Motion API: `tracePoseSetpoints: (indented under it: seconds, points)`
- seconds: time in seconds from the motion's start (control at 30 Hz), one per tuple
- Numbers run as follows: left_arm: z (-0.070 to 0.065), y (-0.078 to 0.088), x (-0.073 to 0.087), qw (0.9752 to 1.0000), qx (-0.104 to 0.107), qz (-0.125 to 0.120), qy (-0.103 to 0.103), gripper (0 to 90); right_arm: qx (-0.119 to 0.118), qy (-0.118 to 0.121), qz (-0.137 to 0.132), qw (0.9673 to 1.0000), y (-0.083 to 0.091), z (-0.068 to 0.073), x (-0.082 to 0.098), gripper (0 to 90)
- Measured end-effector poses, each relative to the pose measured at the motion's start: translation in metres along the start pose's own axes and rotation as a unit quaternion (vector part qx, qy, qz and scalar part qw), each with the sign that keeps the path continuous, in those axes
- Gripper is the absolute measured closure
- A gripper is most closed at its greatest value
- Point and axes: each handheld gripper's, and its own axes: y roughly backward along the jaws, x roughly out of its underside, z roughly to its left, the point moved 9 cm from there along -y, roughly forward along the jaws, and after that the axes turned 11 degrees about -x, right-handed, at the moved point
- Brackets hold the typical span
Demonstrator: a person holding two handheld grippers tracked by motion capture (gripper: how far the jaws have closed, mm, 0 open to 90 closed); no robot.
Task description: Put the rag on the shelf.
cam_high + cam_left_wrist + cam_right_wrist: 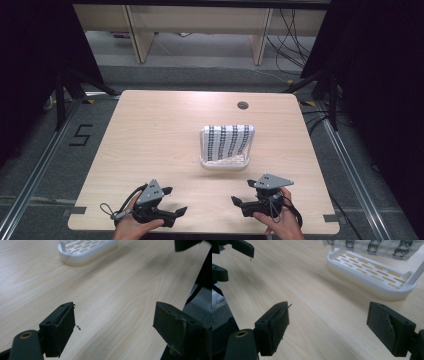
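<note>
Bare wood lay between my grippers and the white slotted tray [225, 164], which sat right of the counter's [150, 130] middle. A patterned white cloth [227, 141] stood draped in the tray. My left gripper [172, 201] and right gripper [241, 192] hung at the counter's near edge, jaws spread wide, holding nothing, tray well apart ahead.

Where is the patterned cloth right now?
In the high view the patterned cloth hangs on the white rack, right of table centre, beyond both grippers.
</note>
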Motion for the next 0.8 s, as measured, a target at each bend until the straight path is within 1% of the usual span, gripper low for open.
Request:
tracePoseSetpoints:
  seconds: [0.03, 0.07, 0.1, 0.13, 0.17, 0.2, 0.23, 0.27, 0.3, 0.33, 0.37, 0.4, 0.43, 0.5, 0.53, 0.57, 0.6, 0.63, 0.67, 0.7, 0.8]
  points:
    - [-0.001, 0.0, 0.002, 1.0, 0.001, 0.005, -0.003, 17.0, 0.001, 0.006, 0.001, 1.0, 0.0, 0.0, 0.001, 19.0]
    - [-0.004, 0.0, 0.002, 1.0, 0.005, 0.007, 0.003, 17.0, 0.002, 0.002, 0.002, 1.0, 0.0, 0.0, 0.002, 19.0]
    - [-0.005, 0.0, 0.003, 1.0, 0.003, 0.003, 0.0, 17.0, 0.004, 0.005, -0.002, 1.0, 0.0, 0.001, 0.002, 18.9]
    - [-0.006, 0.0, 0.004, 0.9999, 0.001, 0.01, -0.007, 17.0, 0.004, 0.009, -0.002, 0.9999, 0.0, 0.0, 0.003, 18.9]
    - [-0.008, 0.0, 0.004, 1.0, 0.003, 0.005, -0.007, 17.0, 0.0, 0.009, -0.001, 1.0, 0.0, 0.001, 0.006, 18.8]
    - [-0.01, 0.0, 0.005, 0.9999, 0.003, 0.005, -0.01, 17.0, 0.001, 0.002, 0.0, 1.0, 0.0, 0.002, 0.008, 18.8]
    - [-0.01, 0.001, 0.006, 0.9998, 0.001, 0.012, -0.018, 17.0, 0.003, 0.006, 0.004, 1.0, 0.0, 0.002, 0.01, 18.8]
    - [-0.013, 0.0, 0.006, 0.9999, 0.008, 0.007, -0.011, 17.1, 0.004, 0.012, 0.005, 0.9999, 0.0, 0.001, 0.011, 18.7]
    - [-0.014, -0.001, 0.006, 0.9999, 0.008, 0.007, -0.01, 17.1, 0.004, 0.01, 0.007, 0.9999, 0.001, 0.002, 0.013, 18.5]
    - [-0.015, -0.001, 0.007, 0.9999, 0.009, 0.012, -0.008, 17.1, 0.01, 0.011, 0.004, 0.9999, 0.001, 0.001, 0.015, 18.5]
    - [-0.013, -0.001, 0.008, 0.9997, 0.006, 0.016, -0.015, 17.1, 0.001, 0.006, 0.008, 1.0, 0.0, 0.003, 0.017, 18.5]
    - [-0.014, -0.002, 0.008, 0.9998, 0.008, 0.014, -0.013, 17.1, 0.001, 0.009, 0.01, 0.9999, -0.001, 0.004, 0.018, 18.5]
    - [-0.014, -0.002, 0.008, 0.9999, 0.01, 0.01, -0.008, 17.1, 0.007, 0.011, 0.011, 0.9999, -0.001, 0.004, 0.02, 18.5]
    - [-0.012, -0.002, 0.008, 0.9999, 0.009, 0.009, -0.009, 17.1, 0.007, 0.017, 0.017, 0.9997, -0.003, 0.004, 0.022, 18.5]
    - [-0.012, -0.003, 0.007, 1.0, 0.008, 0.005, 0.0, 17.1, 0.006, 0.014, 0.021, 0.9997, -0.004, 0.005, 0.023, 18.5]
    - [-0.01, -0.003, 0.008, 0.9999, 0.008, 0.008, -0.002, 17.1, 0.008, 0.019, 0.019, 0.9996, -0.005, 0.005, 0.022, 18.5]
    - [-0.009, -0.002, 0.008, 0.9999, 0.007, 0.01, 0.0, 17.1, 0.004, 0.018, 0.019, 0.9996, -0.006, 0.006, 0.022, 18.5]
    - [-0.008, -0.003, 0.008, 0.9999, 0.008, 0.003, 0.006, 17.1, 0.004, 0.019, 0.019, 0.9996, -0.006, 0.006, 0.022, 18.4]
    - [-0.007, -0.003, 0.009, 0.9999, 0.006, 0.009, 0.003, 17.1, 0.005, 0.02, 0.019, 0.9996, -0.005, 0.005, 0.022, 18.4]
    - [-0.006, -0.003, 0.009, 0.9999, 0.006, 0.008, 0.005, 17.1, 0.006, 0.022, 0.018, 0.9996, -0.005, 0.005, 0.022, 18.4]
    - [-0.006, -0.003, 0.009, 0.9999, 0.004, 0.009, 0.008, 17.1, 0.006, 0.019, 0.016, 0.9997, -0.005, 0.006, 0.022, 18.4]
